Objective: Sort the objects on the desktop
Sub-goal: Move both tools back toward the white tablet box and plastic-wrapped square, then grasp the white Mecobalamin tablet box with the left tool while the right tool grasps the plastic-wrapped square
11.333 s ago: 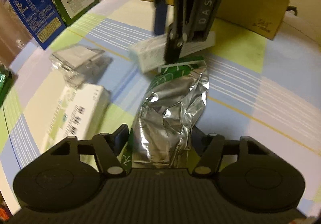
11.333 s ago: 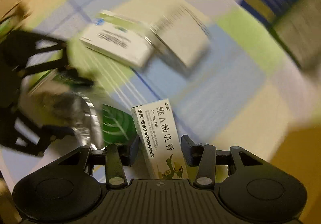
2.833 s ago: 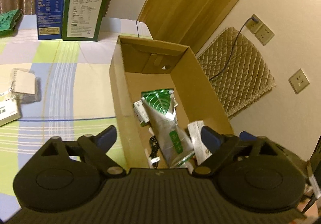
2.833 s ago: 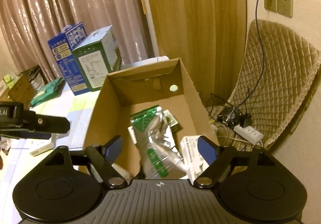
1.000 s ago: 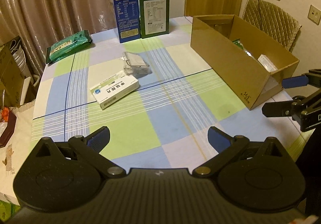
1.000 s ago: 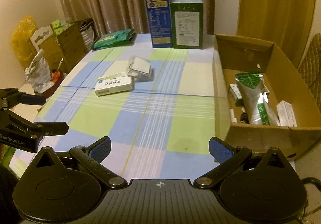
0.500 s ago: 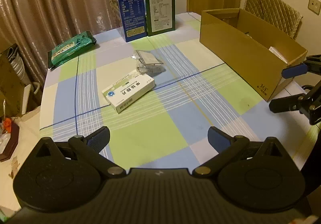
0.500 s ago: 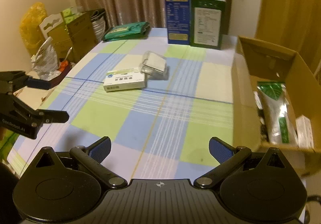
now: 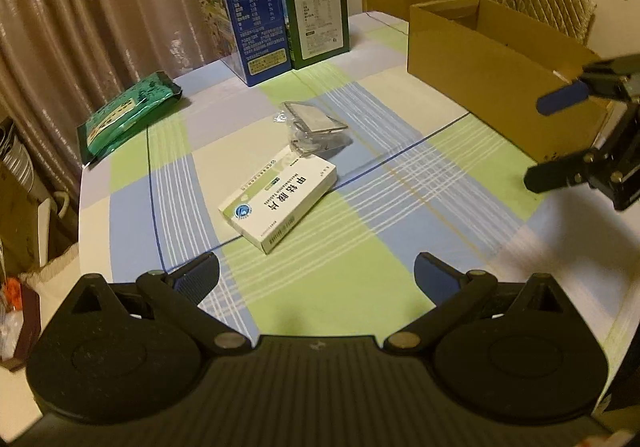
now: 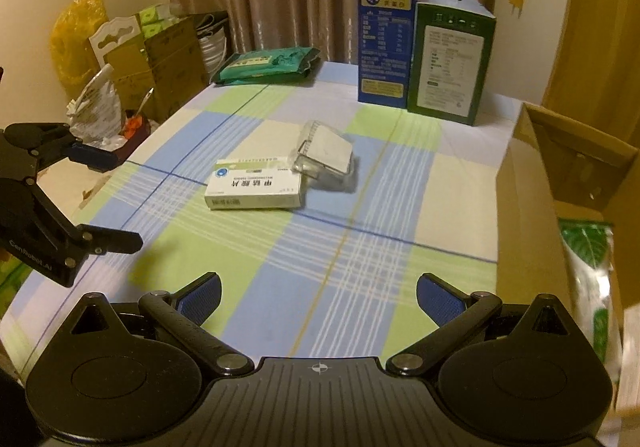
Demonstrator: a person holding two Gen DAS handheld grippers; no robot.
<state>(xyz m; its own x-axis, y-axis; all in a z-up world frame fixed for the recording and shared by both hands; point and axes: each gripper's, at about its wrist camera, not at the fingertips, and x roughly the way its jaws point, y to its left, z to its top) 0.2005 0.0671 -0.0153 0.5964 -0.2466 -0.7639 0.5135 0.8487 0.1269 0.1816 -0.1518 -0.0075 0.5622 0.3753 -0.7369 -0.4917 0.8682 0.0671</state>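
Both tongs gape wide and empty: left tongs (image 9: 316, 275), right tongs (image 10: 318, 293). Mid-frame on the tabletop (image 9: 360, 247), a white box (image 9: 278, 203) touches a clear case (image 9: 316, 129); carton (image 9: 496, 75) upper right.

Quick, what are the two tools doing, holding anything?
Left tool: open, holding nothing.
Right tool: open, holding nothing.

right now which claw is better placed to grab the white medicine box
Left, probably. The white medicine box lies almost straight ahead of the open left claw. The right claw, also open, sits nearer the cardboard box.
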